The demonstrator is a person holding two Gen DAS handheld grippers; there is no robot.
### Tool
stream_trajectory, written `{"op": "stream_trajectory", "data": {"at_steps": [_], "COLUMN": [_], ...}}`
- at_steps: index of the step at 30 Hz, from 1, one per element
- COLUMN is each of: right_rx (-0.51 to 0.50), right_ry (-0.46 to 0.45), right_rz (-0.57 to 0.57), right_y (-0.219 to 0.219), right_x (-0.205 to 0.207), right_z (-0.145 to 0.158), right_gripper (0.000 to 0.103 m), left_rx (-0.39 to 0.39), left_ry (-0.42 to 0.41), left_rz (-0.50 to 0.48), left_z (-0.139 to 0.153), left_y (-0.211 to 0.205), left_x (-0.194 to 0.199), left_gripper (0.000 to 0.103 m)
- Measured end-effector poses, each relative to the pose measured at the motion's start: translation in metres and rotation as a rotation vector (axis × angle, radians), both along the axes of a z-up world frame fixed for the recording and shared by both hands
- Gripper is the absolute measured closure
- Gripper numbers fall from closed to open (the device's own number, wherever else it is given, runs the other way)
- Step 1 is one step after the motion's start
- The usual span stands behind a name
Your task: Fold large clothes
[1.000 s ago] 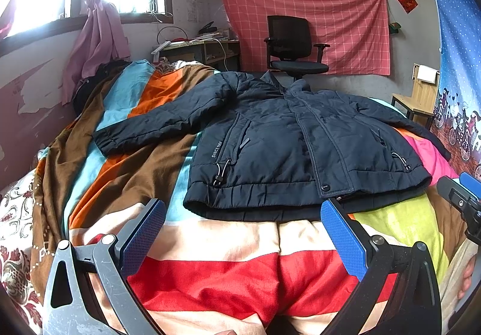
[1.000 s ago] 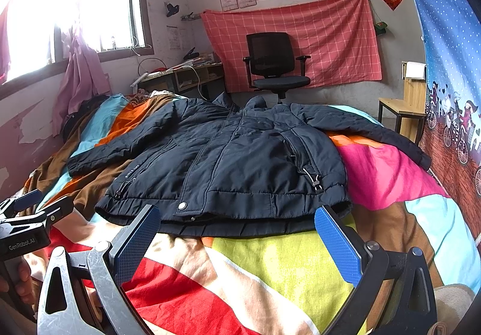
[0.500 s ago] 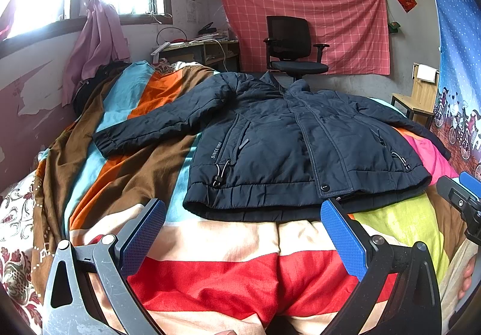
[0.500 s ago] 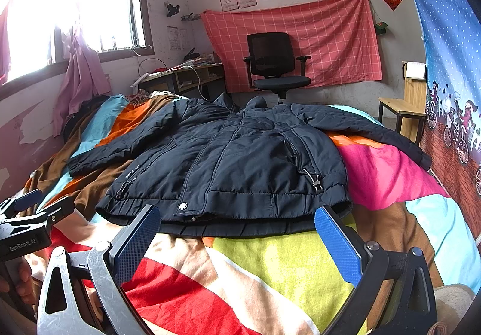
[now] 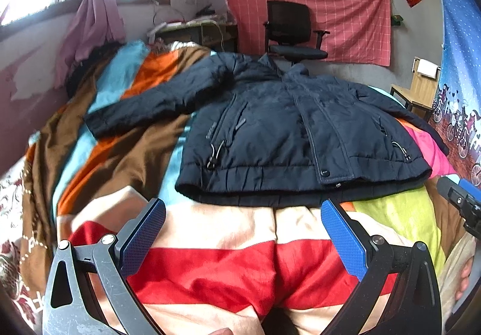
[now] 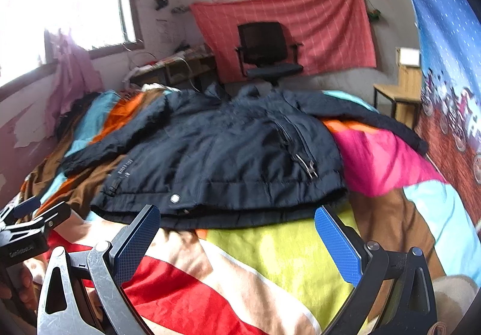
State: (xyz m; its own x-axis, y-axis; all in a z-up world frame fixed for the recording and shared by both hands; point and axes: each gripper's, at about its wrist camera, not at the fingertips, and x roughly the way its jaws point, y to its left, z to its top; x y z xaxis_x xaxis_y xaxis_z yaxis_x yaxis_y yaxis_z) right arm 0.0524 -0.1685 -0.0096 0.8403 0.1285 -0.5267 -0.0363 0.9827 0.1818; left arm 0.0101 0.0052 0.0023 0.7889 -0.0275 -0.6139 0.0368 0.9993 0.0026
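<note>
Both pictures are soft with blur, the right wrist view more so, and the small logo print on the jacket's chest cannot be read. The near ends of both grippers are cut off by the lower edge of their pictures. The person's hands are almost wholly hidden; only a few fingers show at the picture edges.

A large dark navy padded jacket [image 5: 300, 136] lies front up on a bed covered by a striped blanket [image 5: 210, 260] of red, cream, yellow, brown, orange, turquoise and pink. The jacket sits in the middle to far part of the bed, collar toward the far wall and hem toward the near side. Its front is closed, with a snap at the hem and zip pulls on the pockets. The left sleeve [image 5: 144, 106] stretches out toward the left, lying flat over the brown and orange stripes. The right sleeve [image 6: 369, 121] runs out to the right, and its cuff is hard to make out against the edge of the bed.

The left gripper [image 5: 243, 232] hangs above the red and cream stripes, fingers spread wide, just near of the hem and not touching it. The right gripper [image 6: 237, 232] is likewise spread wide, holding nothing, above the yellow patch just short of the hem.

Far behind stand a black office chair [image 5: 290, 31] and a red checked cloth [image 5: 345, 13] on the wall.
</note>
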Motion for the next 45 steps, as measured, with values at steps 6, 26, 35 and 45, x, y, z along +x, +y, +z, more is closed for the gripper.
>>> {"op": "stream_trajectory", "data": {"at_steps": [6, 26, 35, 45], "right_rx": [-0.015, 0.123, 0.058, 0.117], "right_ry": [0.079, 0.183, 0.107, 0.031], "right_rz": [-0.021, 0.007, 0.030, -0.309], "right_y": [-0.007, -0.046, -0.072, -0.152], "right_x": [0.000, 0.005, 0.040, 0.120], "right_z": [-0.009, 0.006, 0.029, 0.029], "right_gripper": [0.000, 0.000, 0.000, 0.000], "left_rx": [0.035, 0.041, 0.105, 0.158], "left_ry": [0.018, 0.203, 0.335, 0.254], "left_rz": [0.017, -0.103, -0.151, -0.336], "left_z": [0.002, 0.059, 0.082, 0.030], "left_y": [-0.002, -0.019, -0.038, -0.109], "left_x": [0.004, 0.082, 0.163, 0.278], "left_gripper": [0.002, 0.002, 0.002, 0.002]}}
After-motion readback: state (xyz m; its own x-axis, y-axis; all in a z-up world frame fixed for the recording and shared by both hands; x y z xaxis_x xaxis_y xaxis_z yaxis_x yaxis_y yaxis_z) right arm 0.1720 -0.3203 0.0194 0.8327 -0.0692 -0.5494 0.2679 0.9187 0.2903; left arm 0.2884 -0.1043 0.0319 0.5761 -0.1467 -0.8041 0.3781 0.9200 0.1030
